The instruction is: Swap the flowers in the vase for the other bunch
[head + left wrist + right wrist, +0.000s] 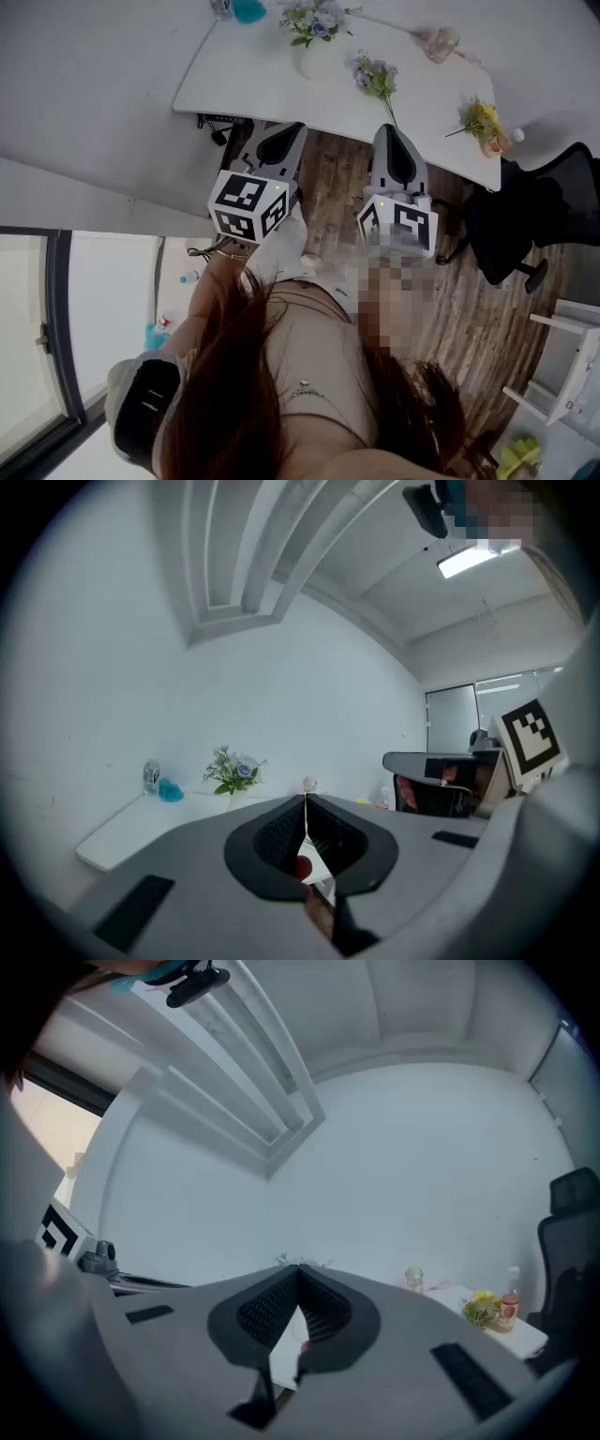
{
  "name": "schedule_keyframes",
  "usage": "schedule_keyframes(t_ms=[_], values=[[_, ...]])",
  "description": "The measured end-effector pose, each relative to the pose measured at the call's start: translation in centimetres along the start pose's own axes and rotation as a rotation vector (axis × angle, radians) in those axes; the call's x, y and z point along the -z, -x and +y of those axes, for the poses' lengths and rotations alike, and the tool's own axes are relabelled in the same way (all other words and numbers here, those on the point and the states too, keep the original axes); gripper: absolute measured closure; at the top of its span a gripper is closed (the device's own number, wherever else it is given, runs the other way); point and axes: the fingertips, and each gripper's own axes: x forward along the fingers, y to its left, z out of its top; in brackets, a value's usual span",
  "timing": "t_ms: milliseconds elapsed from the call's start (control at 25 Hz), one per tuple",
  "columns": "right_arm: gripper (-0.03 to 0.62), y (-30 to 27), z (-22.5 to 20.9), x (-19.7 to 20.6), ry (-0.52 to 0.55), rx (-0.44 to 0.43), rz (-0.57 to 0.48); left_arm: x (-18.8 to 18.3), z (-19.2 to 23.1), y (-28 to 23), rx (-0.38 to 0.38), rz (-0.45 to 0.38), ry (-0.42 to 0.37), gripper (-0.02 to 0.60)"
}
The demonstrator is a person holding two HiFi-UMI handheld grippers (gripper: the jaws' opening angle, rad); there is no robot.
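**Both Grippers Closed and Empty, Short of the Table**

**Head view.** The white table [234,84] crossed the upper frame. The vase [316,62], white, smooth and rounded, stood upright toward the top of the frame, holding the vase flowers [314,19], a bushy white-and-blue bunch. Just right of it the loose bunch [376,75] lay flat: pale purple blooms toward the upper left, thin stem running down-right to the near edge. The left gripper [284,136] sat below the vase. The right gripper [394,139] sat directly below the stem's end. Both were short of the table, over the wood-plank floor [328,178]. By this layout, the right gripper was nearer the loose bunch and the left nearer the vase.

**Left gripper view.** The ribbed black pads met in a closed seam with nothing between them. The vase flowers stood up-left of the tip, well apart.

**Right gripper view.** The jaws were together and empty. A yellow bunch [483,1309] lay at lower right.
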Motion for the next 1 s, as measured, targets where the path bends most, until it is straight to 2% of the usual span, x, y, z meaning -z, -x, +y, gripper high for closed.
schedule_keyframes(t_ms=[480,760,1000], values=[[0.568,-3.9,-0.5,-0.3,-0.039,-0.034,0.01,-0.8,2.7,-3.2,0.002,-0.008,0.028,0.576],[0.566,-6.2,-0.9,-1.2,-0.004,-0.055,-0.022,-0.6,5.1,-5.3,-0.008,0.002,0.044,0.575],[0.566,-8.0,-1.1,-1.7,-0.007,-0.089,-0.04,-0.8,6.8,-7.2,-0.009,-0.007,0.043,0.527]])
